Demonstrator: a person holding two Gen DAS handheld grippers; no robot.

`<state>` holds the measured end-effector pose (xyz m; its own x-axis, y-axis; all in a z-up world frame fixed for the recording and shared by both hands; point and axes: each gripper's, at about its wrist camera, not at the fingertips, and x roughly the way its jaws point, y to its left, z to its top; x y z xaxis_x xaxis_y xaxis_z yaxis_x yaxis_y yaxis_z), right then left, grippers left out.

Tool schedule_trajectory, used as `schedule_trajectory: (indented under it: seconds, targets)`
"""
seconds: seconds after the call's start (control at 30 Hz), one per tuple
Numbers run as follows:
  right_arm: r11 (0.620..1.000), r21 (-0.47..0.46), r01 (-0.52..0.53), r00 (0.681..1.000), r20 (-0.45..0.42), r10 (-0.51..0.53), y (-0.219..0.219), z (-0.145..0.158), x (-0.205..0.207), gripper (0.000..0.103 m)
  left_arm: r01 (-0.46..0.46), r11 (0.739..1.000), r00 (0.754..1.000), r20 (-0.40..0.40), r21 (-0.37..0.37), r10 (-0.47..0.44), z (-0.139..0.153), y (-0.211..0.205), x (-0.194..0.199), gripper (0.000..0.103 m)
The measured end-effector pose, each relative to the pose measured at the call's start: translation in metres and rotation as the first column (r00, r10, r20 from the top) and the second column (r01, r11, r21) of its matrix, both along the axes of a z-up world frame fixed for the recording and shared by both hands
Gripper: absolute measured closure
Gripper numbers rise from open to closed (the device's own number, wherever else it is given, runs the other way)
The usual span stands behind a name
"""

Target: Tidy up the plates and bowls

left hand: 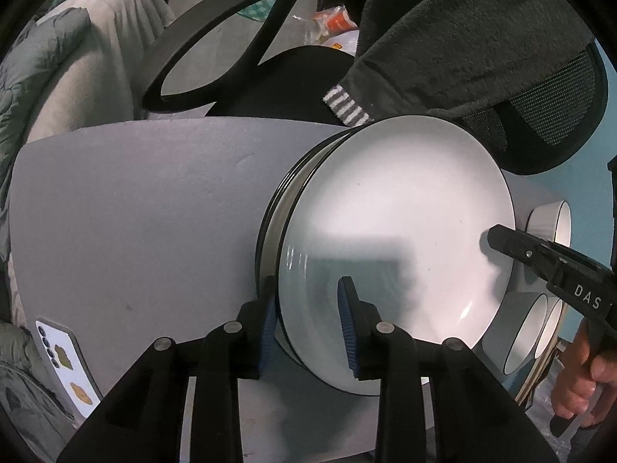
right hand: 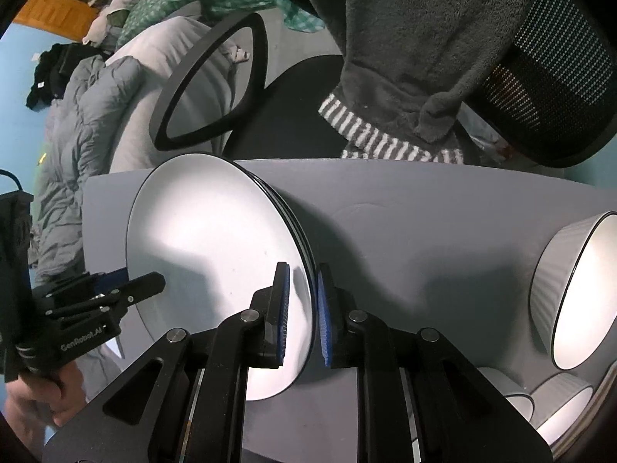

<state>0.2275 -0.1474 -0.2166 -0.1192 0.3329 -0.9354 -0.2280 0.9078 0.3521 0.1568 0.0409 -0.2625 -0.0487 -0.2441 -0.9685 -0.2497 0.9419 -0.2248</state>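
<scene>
Left wrist view: my left gripper [left hand: 308, 324] straddles the top plate's [left hand: 397, 231] near rim, fingers slack; my right gripper [right hand: 302, 312] clamps the opposite rim.

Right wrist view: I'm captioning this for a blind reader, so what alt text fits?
The right claw straddles the near rim of the top white plate of a stack on a grey table. The left claw reaches over the plate's far side, white bowls stand to the right, and a chair sits behind.
</scene>
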Motion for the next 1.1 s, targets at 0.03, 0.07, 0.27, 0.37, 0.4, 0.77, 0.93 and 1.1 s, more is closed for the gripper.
schedule_trajectory:
  seconds: [0.03, 0.07, 0.27, 0.37, 0.4, 0.77, 0.93, 1.1]
  targets:
    - [1.000, -0.001, -0.001, 1.000, 0.001, 0.001, 0.000, 0.001, 0.000, 0.088, -0.004, 1.000, 1.000, 0.000, 0.001, 0.004, 0.001, 0.000, 0.000, 0.072]
    - [1.000, -0.005, -0.004, 1.000, 0.005, 0.004, 0.000, 0.001, -0.001, 0.088, -0.009, 1.000, 1.000, 0.001, 0.004, 0.009, 0.001, 0.001, 0.000, 0.072]
    - [0.999, -0.037, -0.021, 0.998, 0.053, 0.023, 0.007, 0.010, -0.006, 0.072, -0.002, 0.995, 0.999, 0.050, 0.096, -0.003, 0.020, -0.004, -0.006, 0.049]
    - [0.998, -0.057, -0.034, 0.995, 0.089, 0.038, 0.010, 0.017, -0.009, 0.059, 0.016, 0.991, 0.995, 0.097, 0.136, -0.029, 0.033, -0.008, -0.010, 0.045]
    - [0.997, -0.061, -0.037, 0.994, 0.100, 0.043, 0.011, 0.021, -0.010, 0.057, 0.019, 0.990, 0.994, 0.105, 0.138, -0.033, 0.037, -0.009, -0.011, 0.045]
    - [0.998, -0.067, -0.020, 0.983, 0.180, 0.032, 0.002, 0.061, -0.028, 0.038, -0.008, 0.990, 0.976, 0.219, 0.138, -0.022, 0.078, -0.024, -0.031, 0.033]
    - [0.997, -0.077, 0.012, 0.977, 0.213, 0.005, -0.015, 0.081, -0.039, 0.035, 0.015, 0.990, 0.964, 0.260, 0.143, -0.052, 0.094, -0.043, -0.043, 0.030]
    - [0.994, -0.104, 0.034, 0.967, 0.254, -0.007, -0.034, 0.098, -0.051, 0.031, 0.061, 0.988, 0.953, 0.287, 0.140, -0.099, 0.109, -0.063, -0.056, 0.030]
